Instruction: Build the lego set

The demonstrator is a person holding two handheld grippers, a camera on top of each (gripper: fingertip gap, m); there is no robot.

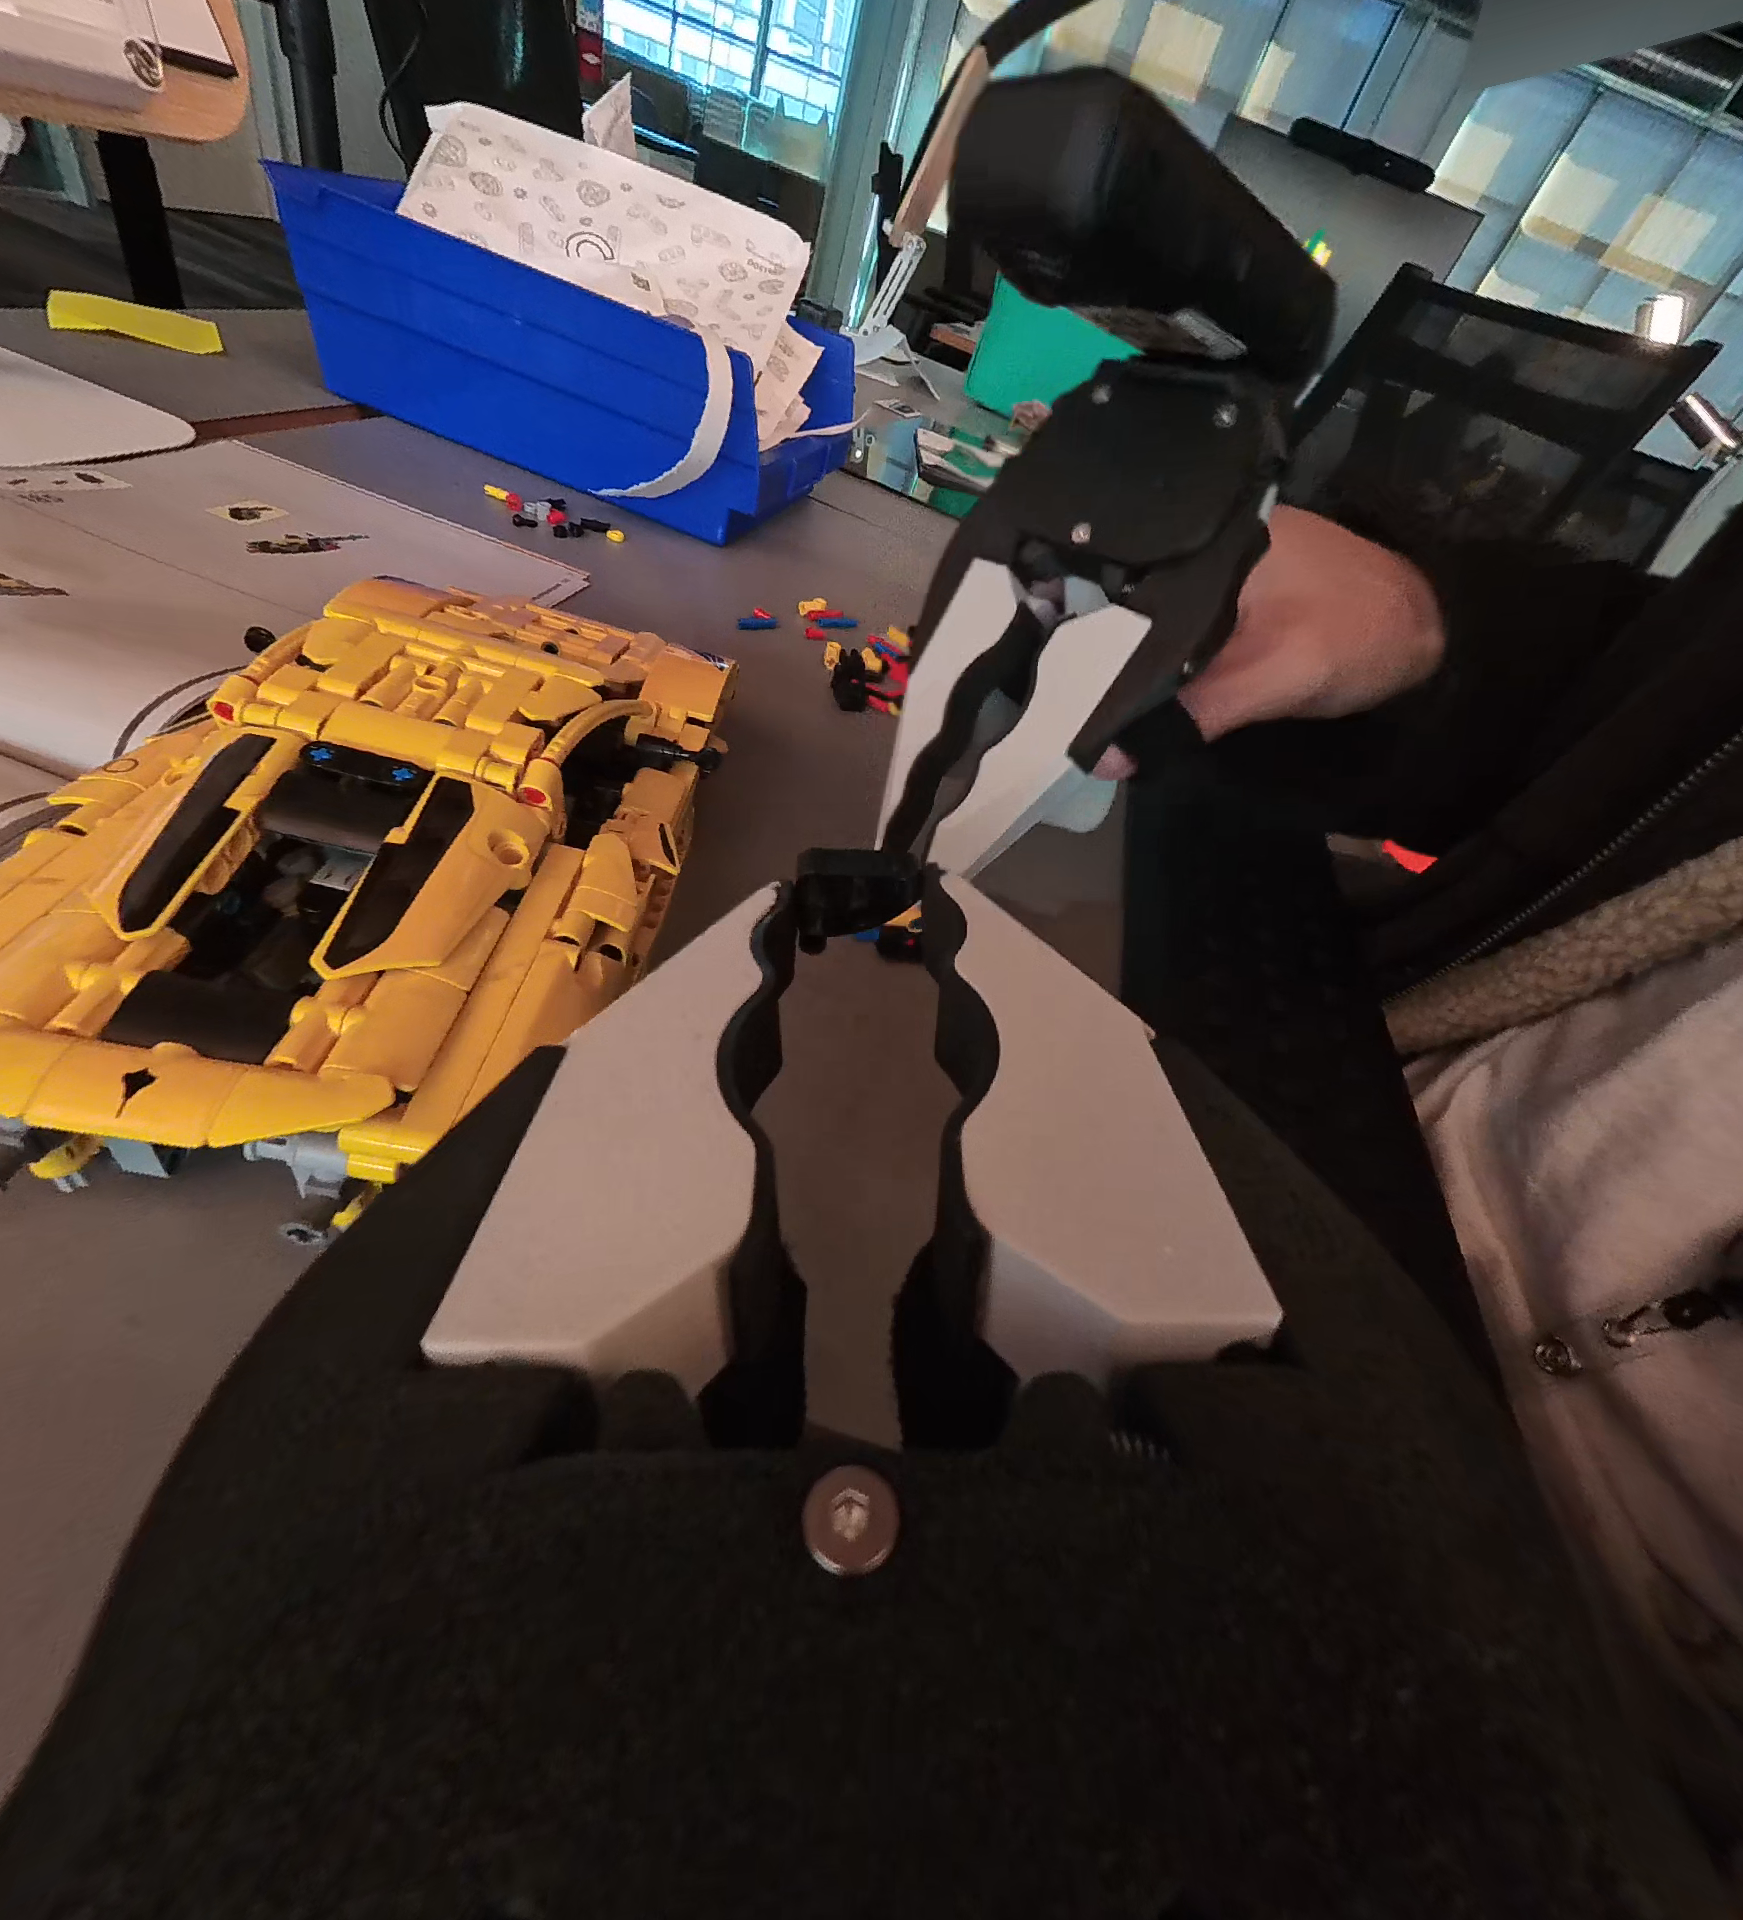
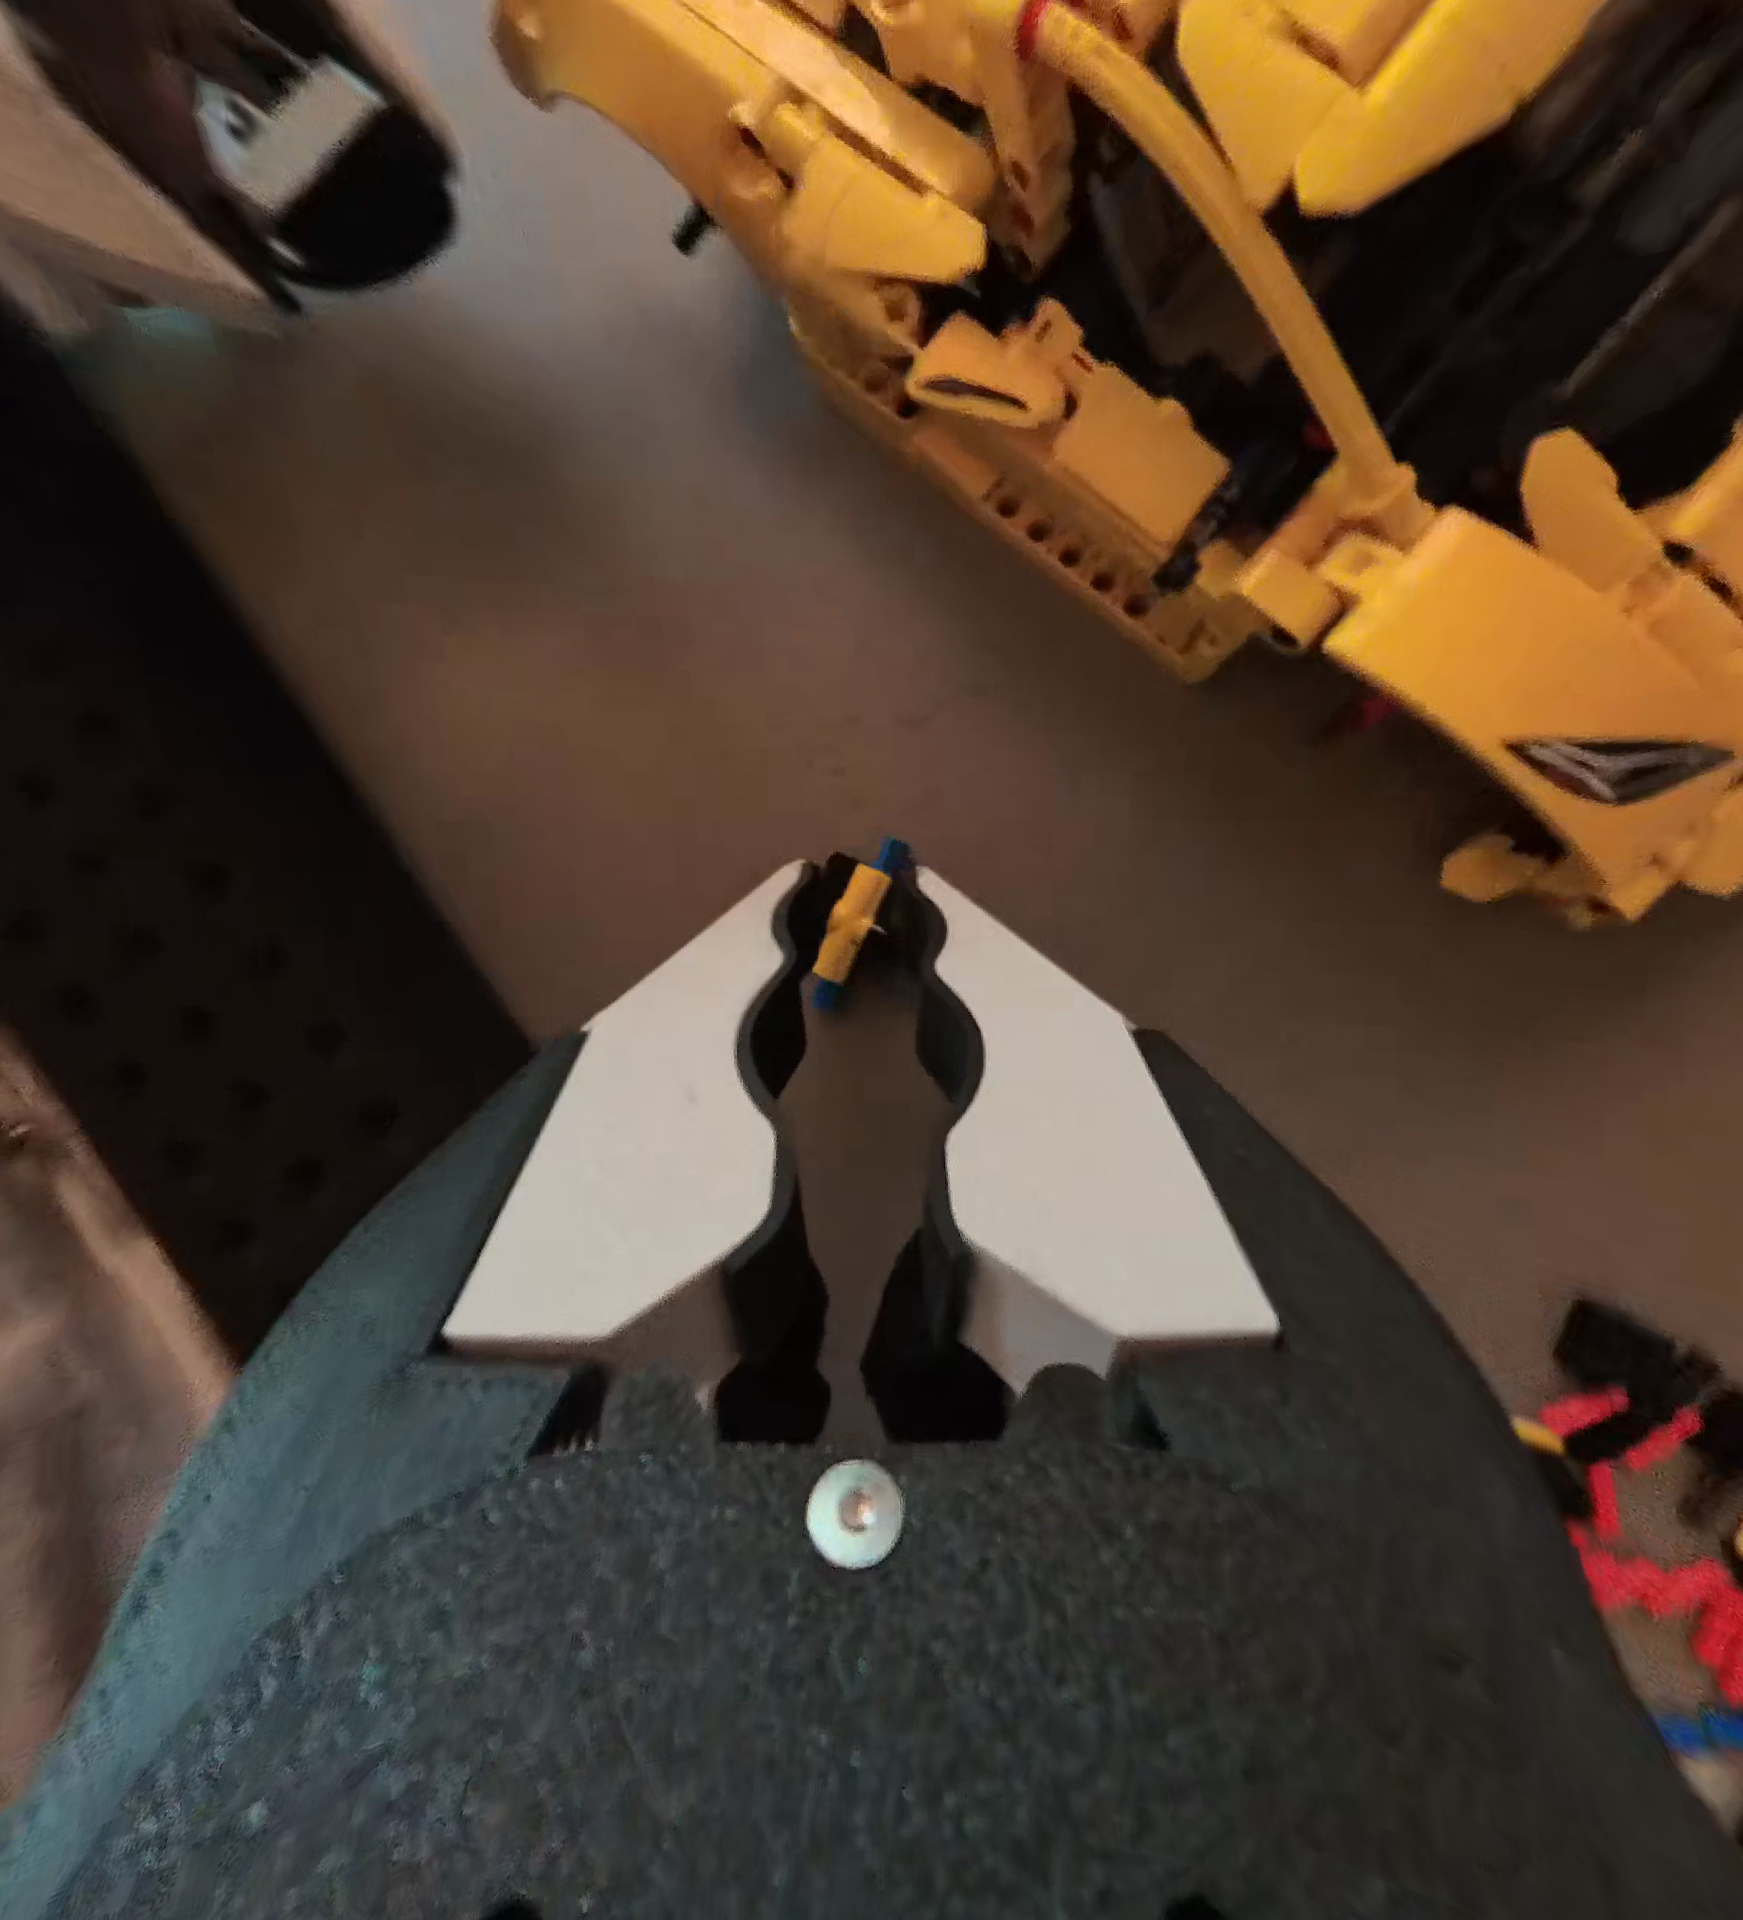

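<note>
Left gripper [image 1: 859, 899], closest to the lens, is clenched on a small black piece [image 1: 851, 873] at its tips. Meeting it from above is the right gripper [image 1: 914, 847], which in its own view pinches a yellow connector on a blue pin [image 2: 854, 923]. The two seem to be joining the parts in the air, though the contact point is too small and dark to be sure.

On the grey table [image 1: 171, 1403] just left of the grippers sits the yellow car [image 1: 327, 862]. Its body looks largely built: panels, black roof strips and a curved hose are in place. No wheels show on the axle ends along its near edge, so I judge the build well along but unfinished. Loose pins [image 1: 846, 644] in red, blue, black and yellow lie beyond the car and remain to be used.

An open instruction booklet [image 1: 223, 551] lies behind the car, its print too small to read. A blue bin [image 1: 493, 343] holds printed paper [image 1: 597, 223]; nothing there is legible either.
</note>
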